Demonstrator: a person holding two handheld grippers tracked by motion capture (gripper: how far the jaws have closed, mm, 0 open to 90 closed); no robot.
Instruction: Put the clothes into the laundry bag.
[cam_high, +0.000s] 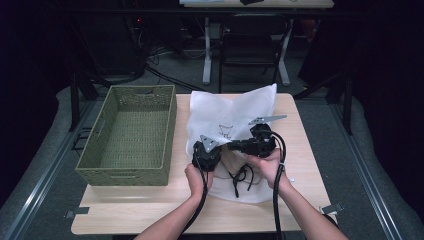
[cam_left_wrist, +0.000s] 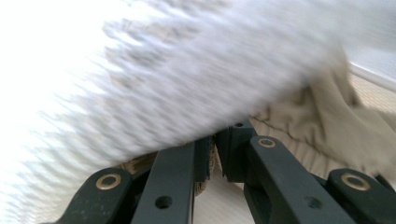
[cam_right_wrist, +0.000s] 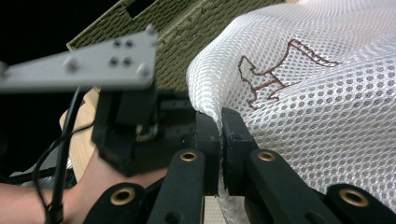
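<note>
A light wooden table (cam_high: 150, 210) carries a green woven basket (cam_high: 131, 132) on its left half and a white mesh laundry bag (cam_high: 232, 115) spread across its middle and right, just beside the basket.

Dim, dark surroundings – left gripper view streaked with motion blur, overexposed.

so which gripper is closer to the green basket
Left. The left gripper sits just beside the green basket, by its near right corner. The right gripper is farther right, over the white mesh bag.
</note>
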